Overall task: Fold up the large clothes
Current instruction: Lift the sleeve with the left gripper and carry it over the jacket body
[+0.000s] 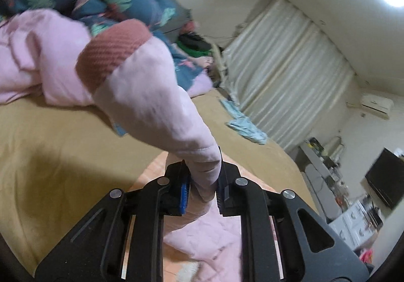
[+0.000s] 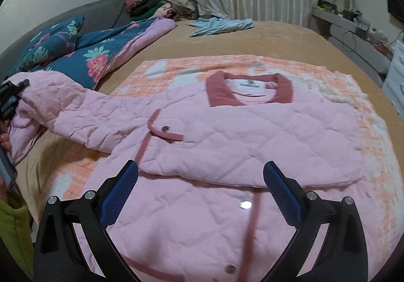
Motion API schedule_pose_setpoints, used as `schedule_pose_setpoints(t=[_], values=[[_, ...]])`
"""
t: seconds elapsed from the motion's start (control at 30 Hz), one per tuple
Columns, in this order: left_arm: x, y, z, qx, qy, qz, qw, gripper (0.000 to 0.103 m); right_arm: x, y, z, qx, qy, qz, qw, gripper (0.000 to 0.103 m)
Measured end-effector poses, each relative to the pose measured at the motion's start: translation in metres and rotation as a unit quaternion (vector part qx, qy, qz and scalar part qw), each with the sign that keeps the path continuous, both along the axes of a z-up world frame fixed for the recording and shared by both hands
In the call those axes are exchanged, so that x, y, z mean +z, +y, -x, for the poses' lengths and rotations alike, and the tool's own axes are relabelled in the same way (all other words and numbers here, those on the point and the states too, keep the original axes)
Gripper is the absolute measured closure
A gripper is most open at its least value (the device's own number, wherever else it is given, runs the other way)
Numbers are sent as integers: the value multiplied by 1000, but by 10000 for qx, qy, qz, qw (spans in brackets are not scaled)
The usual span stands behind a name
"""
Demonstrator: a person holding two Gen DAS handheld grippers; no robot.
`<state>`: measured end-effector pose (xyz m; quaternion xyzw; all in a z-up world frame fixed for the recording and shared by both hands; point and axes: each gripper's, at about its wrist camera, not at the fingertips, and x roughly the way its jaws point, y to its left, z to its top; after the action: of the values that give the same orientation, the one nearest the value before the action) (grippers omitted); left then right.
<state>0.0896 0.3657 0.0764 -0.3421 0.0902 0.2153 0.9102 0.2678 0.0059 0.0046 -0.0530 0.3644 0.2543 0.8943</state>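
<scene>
A pink quilted jacket [image 2: 227, 145] lies front-up on an orange checked blanket [image 2: 328, 74] over the tan bed [image 2: 277, 34]. One sleeve [image 1: 156, 105] is lifted off to the side, pinched tight near its cuff by the left gripper [image 1: 202, 181]. The right gripper [image 2: 200, 196] hangs wide open above the jacket's lower front, holding nothing. A flowered quilt [image 2: 75, 54] is bunched beside the blanket.

The tan bed [image 2: 277, 37] carries a checked orange blanket [image 2: 373, 130]; a floral quilt [image 2: 101, 54]; pale blue clothing [image 2: 219, 24].
</scene>
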Motion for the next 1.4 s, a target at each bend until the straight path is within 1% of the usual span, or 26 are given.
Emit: schedule_pose_setpoints(t=[0.1, 0.13, 0.27, 0.47, 0.6, 0.8, 1.13, 1.27, 1.4], values=[[21, -21, -8, -259, -55, -209, 9994, 94, 6, -14, 4, -119, -126, 34, 9998, 4], [30, -31, -12, -354, -47, -322, 9988, 94, 8, -21, 7, -166, -159, 14, 9997, 4], [52, -58, -25, -629, -28, -600, 9962, 94, 13, -38, 13, -240, -168, -150, 9995, 4], [74, -93, -45, -913, 62, -976, 9910, 94, 25, -62, 23, -369, -270, -329, 9984, 4], [81, -112, -59, -1116, 152, -1138, 9871, 94, 32, -79, 30, -461, -334, -423, 9975, 4], [80, -145, -77, -1368, 383, -1400, 9799, 94, 41, -103, 34, -597, -433, -501, 9960, 4], [67, -196, -105, -1699, 734, -1661, 9686, 95, 39, -149, 35, -884, -464, -639, 9930, 4], [60, -218, -117, -1868, 882, -1831, 9611, 95, 38, -165, 35, -1006, -468, -741, 9911, 4], [52, -239, -127, -2004, 999, -1998, 9539, 95, 30, -180, 34, -1124, -451, -886, 9887, 4]])
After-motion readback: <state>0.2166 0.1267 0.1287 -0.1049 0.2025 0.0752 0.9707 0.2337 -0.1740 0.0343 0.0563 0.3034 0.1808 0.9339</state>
